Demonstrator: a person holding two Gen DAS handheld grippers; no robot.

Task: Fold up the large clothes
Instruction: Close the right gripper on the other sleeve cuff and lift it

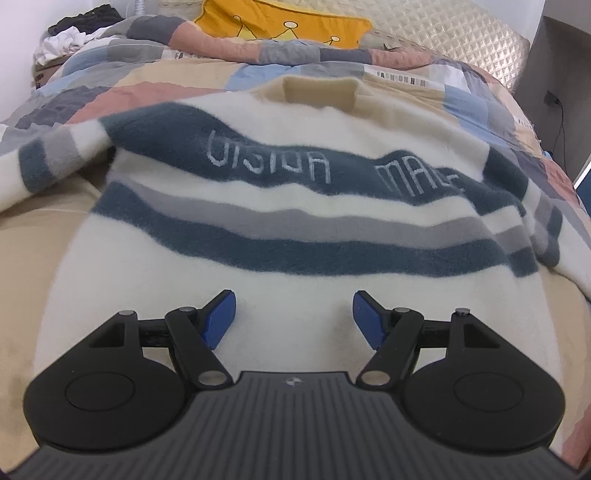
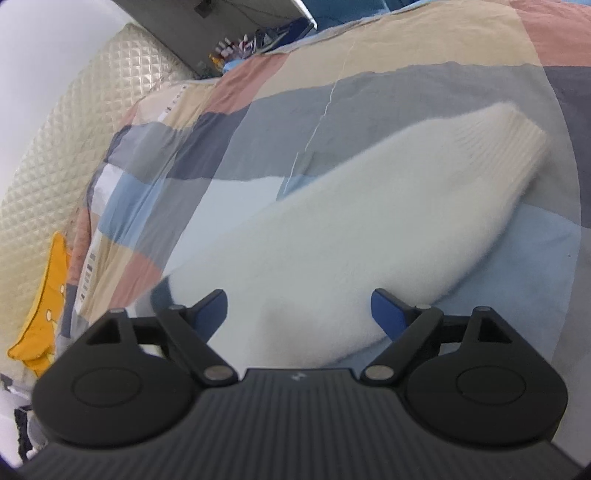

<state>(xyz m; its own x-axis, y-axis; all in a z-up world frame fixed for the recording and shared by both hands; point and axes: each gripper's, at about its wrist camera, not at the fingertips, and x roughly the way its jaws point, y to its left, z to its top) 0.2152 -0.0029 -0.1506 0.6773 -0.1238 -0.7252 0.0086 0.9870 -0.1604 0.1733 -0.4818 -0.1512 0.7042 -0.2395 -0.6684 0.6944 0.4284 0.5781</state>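
left wrist view, bottom of the frame: the left tool (image 1: 294, 319) sits with its blue pads (image 1: 220, 319) spread wide, nothing between them, hovering over the cream lower body of the sweater (image 1: 295, 221). moving up the frame, the sweater lies flat on the bed, filling the centre, with teal and grey stripes across the chest and pale lettering on the widest teal band. one striped sleeve (image 1: 55, 166) runs out to the middle left edge, the other (image 1: 524, 206) bunches at the middle right. the beige collar (image 1: 319, 92) points toward the top of the frame. beyond it, the patchwork quilt (image 1: 147, 96) in pink, blue, grey and tan covers the bed, and a yellow cushion (image 1: 280, 22) sits at the top centre against a quilted beige headboard (image 1: 461, 40). a heap of white and dark clothes (image 1: 70, 33) is in the upper left corner.

right wrist view now: the right tool (image 2: 299, 314) is at the bottom, blue pads (image 2: 388, 314) also spread apart, gripping nothing. right in front of it a cream sleeve (image 2: 369, 229) stretches from the bottom centre toward the upper right, ending in a ribbed cuff (image 2: 517, 144). it rests on the quilt (image 2: 369, 48). the frame is blurred. the yellow cushion (image 2: 48, 295) shows at the lower left edge, the headboard (image 2: 74, 147) up the left side.
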